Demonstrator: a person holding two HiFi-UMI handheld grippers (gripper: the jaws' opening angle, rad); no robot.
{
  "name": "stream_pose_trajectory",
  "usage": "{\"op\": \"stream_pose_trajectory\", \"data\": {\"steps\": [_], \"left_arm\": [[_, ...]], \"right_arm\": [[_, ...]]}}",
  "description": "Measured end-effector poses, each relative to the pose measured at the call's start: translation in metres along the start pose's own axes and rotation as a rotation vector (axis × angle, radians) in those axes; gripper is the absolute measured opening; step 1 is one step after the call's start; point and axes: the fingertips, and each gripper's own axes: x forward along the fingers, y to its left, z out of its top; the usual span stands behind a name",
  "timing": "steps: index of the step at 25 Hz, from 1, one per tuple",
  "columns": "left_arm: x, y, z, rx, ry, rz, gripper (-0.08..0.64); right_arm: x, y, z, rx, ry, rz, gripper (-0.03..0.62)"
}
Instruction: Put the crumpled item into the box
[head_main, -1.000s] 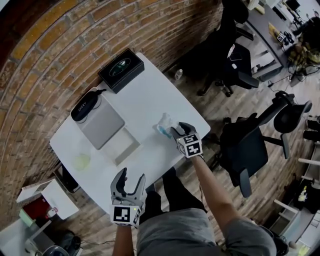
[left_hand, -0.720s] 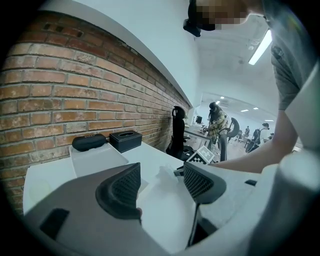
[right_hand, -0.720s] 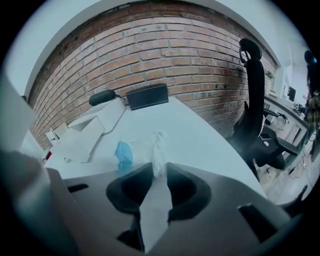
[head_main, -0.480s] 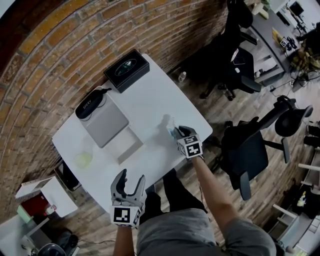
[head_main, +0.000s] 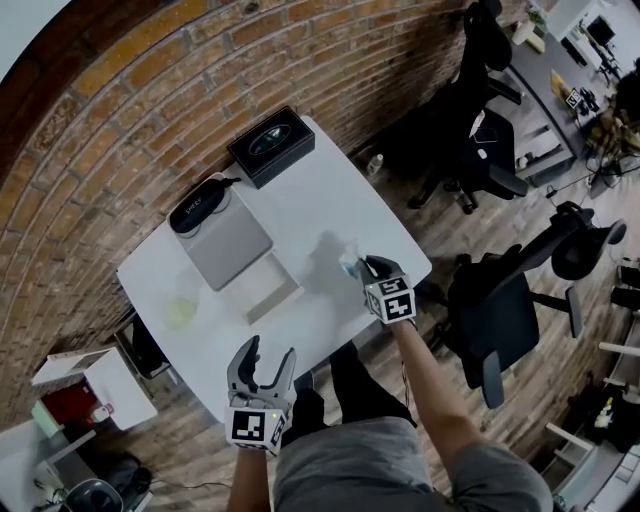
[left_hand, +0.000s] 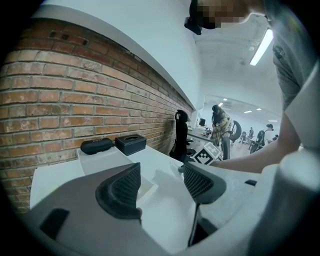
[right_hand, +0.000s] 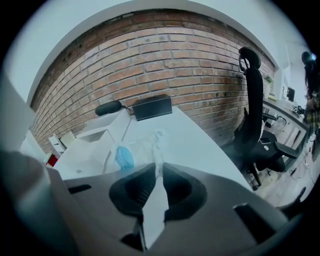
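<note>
The crumpled item (head_main: 349, 262), a clear wrapper with a blue patch, lies on the white table (head_main: 300, 210) near its right front corner. My right gripper (head_main: 367, 266) is at it, its jaws closing with the wrapper's near edge pinched between the tips. The right gripper view shows the wrapper (right_hand: 139, 149) just past the gripper (right_hand: 157, 167). The open white box (head_main: 285, 298) sits left of it, also seen as the box (right_hand: 95, 136). My left gripper (head_main: 265, 358) hangs open off the table's front edge, nothing between its pads (left_hand: 122, 187).
A grey-white lid (head_main: 230, 245) lies beside the box with a black case (head_main: 198, 210) on its far end. A black tissue box (head_main: 271, 145) stands at the far corner. A yellowish blob (head_main: 180, 313) lies at the left. Office chairs (head_main: 500, 300) stand right of the table.
The right gripper's jaws have come together on the crumpled wrapper. The left gripper has stayed where it was, still open.
</note>
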Motion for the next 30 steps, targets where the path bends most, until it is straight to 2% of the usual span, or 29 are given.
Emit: {"op": "stream_pose_trajectory", "data": {"steps": [4, 9, 22, 30], "left_arm": [[-0.009, 0.006, 0.005, -0.002, -0.016, 0.024, 0.267], [-0.023, 0.012, 0.012, 0.037, -0.049, 0.067, 0.267], [-0.065, 0.037, 0.010, -0.012, -0.065, 0.172, 0.267], [-0.093, 0.054, 0.007, -0.023, -0.074, 0.242, 0.267]], "right_arm": [[-0.006, 0.023, 0.014, -0.051, -0.013, 0.042, 0.048], [-0.006, 0.052, 0.022, -0.100, -0.012, 0.095, 0.048], [0.013, 0.134, 0.060, -0.204, -0.034, 0.219, 0.049], [0.035, 0.193, 0.057, -0.328, 0.028, 0.293, 0.049]]}}
